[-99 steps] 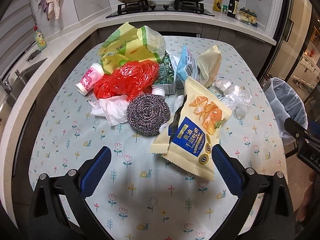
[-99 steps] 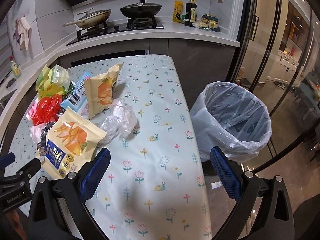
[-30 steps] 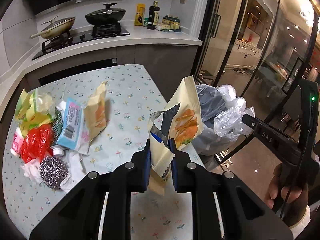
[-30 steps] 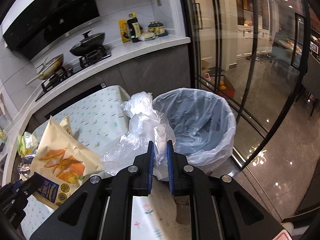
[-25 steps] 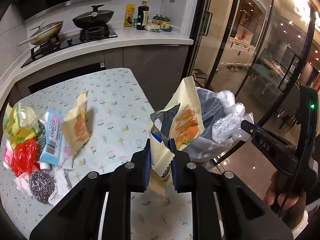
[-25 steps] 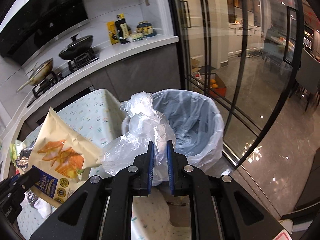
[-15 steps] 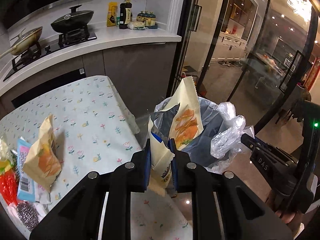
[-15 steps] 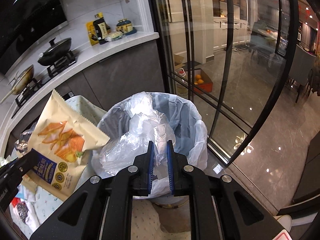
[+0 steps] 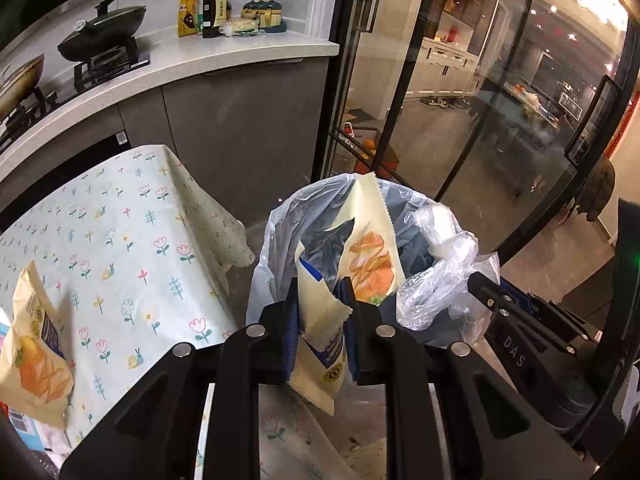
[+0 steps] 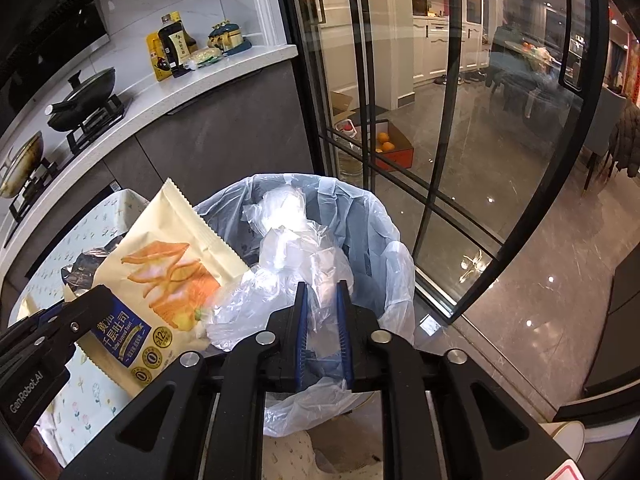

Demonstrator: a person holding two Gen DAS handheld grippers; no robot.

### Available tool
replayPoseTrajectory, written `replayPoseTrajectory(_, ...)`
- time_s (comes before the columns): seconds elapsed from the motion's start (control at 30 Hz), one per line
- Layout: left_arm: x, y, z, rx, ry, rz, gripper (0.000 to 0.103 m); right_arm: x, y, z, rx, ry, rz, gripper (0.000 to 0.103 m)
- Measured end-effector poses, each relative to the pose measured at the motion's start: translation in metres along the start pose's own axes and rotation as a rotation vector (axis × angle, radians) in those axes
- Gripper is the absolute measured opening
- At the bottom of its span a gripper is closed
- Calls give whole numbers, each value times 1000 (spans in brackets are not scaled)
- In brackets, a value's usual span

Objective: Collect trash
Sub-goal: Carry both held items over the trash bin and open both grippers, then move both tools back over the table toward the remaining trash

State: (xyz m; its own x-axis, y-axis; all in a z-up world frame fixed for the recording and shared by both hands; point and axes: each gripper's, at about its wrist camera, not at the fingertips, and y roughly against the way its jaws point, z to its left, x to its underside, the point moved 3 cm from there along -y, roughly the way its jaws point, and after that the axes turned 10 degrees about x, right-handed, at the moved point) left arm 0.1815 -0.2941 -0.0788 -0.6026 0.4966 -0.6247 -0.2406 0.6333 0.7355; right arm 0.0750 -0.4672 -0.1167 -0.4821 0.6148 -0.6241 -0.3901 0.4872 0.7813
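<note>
Left gripper (image 9: 322,316): jaws just easing apart, snack bag (image 9: 370,248) between them over the lined bin (image 10: 360,216)
Right gripper (image 10: 322,320): likewise loosening around clear plastic wrap (image 10: 288,248)
Left: second snack bag (image 9: 34,344) on table (image 9: 132,216) — more to collect

the right gripper (image 9: 486,300) body reads "das"; the left gripper (image 10: 68,312) reads "genrobot.ai"; the snack bag (image 10: 160,280) shows "黄油千层吐司" and "12".
</note>
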Motion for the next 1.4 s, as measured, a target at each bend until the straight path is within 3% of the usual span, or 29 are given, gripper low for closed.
replayPoseTrajectory(0.07, -2, -2, 0, -1, 0, -2, 31, -2, -2, 2, -6, 1, -2, 22)
replayPoseTrajectory(0.13, -4, -2, 0, -1, 5, -7, 52, -5, -2, 4, -2, 2, -12, 31)
replayPoseTrajectory(0.4, -10, 10, 3, -25, 15, -48, 69, -7, 14, 2, 2, -26, -61, 52)
replayPoseTrajectory(0.63, -9, 35, 5, -62, 9, -84, 73, -5, 43, 2, -5, -35, -85, 61)
replayPoseTrajectory(0.87, 2, 78, 20, -113, 44, -121, 76, 6, 81, 18, -47, -4, -92, 61)
replayPoseTrajectory(1.4, 71, 206, 81, -269, 129, -283, 76, 65, 165, 86, -141, 132, -127, 66)
